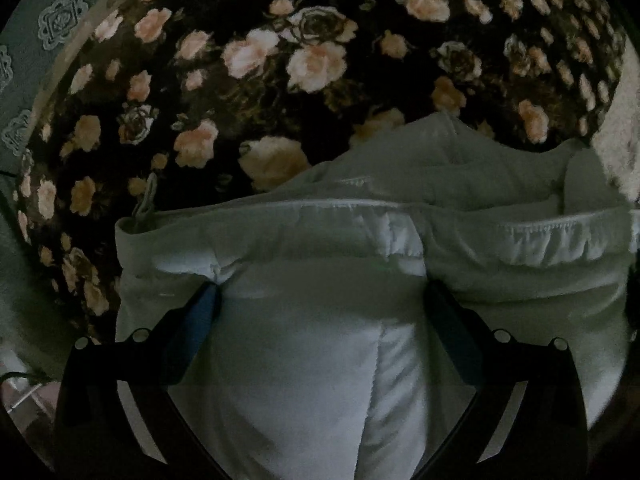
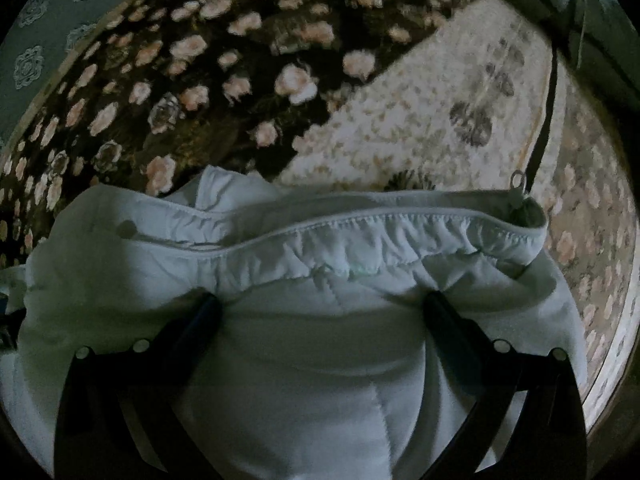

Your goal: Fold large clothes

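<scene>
- The white garment (image 1: pixel 320 340), a large padded piece with a gathered, stitched hem (image 2: pixel 360 240), lies bunched on a dark floral blanket (image 1: pixel 240 80); it fills the lower half of both wrist views, and a second layer of the same cloth (image 1: pixel 460 160) is heaped behind the hem.
- A small metal zip pull (image 2: pixel 519 179) sticks up at one end of the hem, with a dark strap (image 2: pixel 546 112) running away from it; what the strap belongs to cannot be told.
- The left gripper (image 1: pixel 320 292) stands with its jaws spread wide, one fingertip (image 1: pixel 208 300) pressed into the cloth just below the hem; nothing is pinched between the fingers.
- The right gripper (image 2: pixel 320 304) is likewise released, its fingers (image 2: pixel 208 308) wide apart and resting against the cloth under the hem; it grasps nothing.
- As a judgement, the task looks to be at an early or middle stage; the hem is roughly drawn into a line, but the cloth is rumpled, the layers are uneven, and no neat fold shows.
- Left to do, it seems: take hold of the edge, smooth the bulk, and make the folds.
- Beyond the blanket, a pale patterned rug (image 2: pixel 420 120) lies to one side, and a green patterned surface (image 1: pixel 24 40) at the edge of view.
</scene>
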